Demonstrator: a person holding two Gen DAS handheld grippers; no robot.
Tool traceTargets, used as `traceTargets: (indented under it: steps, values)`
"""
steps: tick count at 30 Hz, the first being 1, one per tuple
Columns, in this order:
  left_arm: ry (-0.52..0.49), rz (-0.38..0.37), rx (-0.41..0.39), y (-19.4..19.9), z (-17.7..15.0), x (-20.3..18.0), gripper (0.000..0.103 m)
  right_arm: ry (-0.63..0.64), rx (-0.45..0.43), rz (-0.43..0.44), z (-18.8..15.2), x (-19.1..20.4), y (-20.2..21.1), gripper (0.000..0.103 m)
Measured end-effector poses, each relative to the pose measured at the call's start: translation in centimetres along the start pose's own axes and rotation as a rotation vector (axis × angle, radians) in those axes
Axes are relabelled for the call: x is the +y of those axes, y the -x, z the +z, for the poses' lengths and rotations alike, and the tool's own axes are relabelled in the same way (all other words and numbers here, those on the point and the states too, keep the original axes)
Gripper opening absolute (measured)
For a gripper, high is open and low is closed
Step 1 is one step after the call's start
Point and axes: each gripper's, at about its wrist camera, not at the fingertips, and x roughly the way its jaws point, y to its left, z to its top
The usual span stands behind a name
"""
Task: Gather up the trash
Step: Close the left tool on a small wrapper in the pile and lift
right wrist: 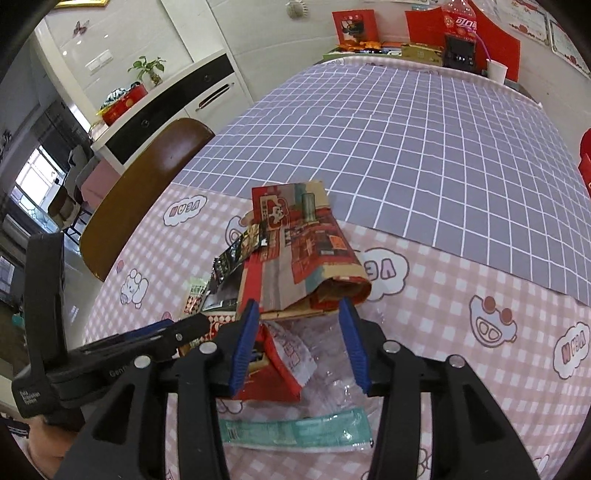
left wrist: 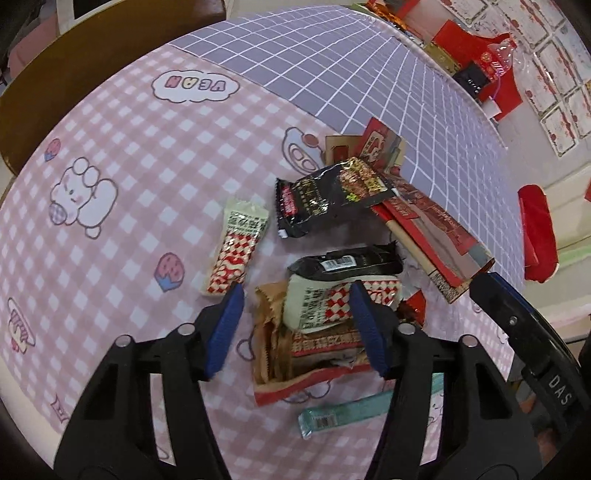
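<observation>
Trash lies heaped on the pink checked tablecloth (left wrist: 110, 277). My left gripper (left wrist: 297, 326) is open and straddles a brown paper wrapper (left wrist: 271, 343) with a red-and-white checked wrapper (left wrist: 317, 304) and a black packet (left wrist: 347, 263) on top. A second checked wrapper (left wrist: 236, 251) lies apart to the left, and a black snack bag (left wrist: 325, 195) lies beyond. My right gripper (right wrist: 297, 343) is open over a red-and-white wrapper (right wrist: 284, 363) and clear plastic (right wrist: 327, 354), just short of a red-and-brown paper bag (right wrist: 303, 254). A teal wrapper (right wrist: 295, 428) lies under it.
A grey grid cloth (right wrist: 406, 147) covers the table's far half. A brown chair (right wrist: 147, 192) stands at the left edge. At the far end are a cola bottle (right wrist: 460, 18), a paper cup (right wrist: 496, 70) and red boxes (left wrist: 491, 62). The two grippers are close side by side.
</observation>
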Motion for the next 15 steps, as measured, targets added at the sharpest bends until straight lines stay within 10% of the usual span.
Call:
traceTargets:
  steps: [6,15]
  values:
    - [-0.030,-0.005,-0.012,-0.1,0.1,-0.4,0.026,-0.006,-0.006,-0.005,0.4,-0.2,-0.5,0.051]
    - [0.015,-0.068,-0.050,1.9,-0.1,0.4,0.006,0.013,-0.023,0.005,0.9,0.7,-0.4,0.052]
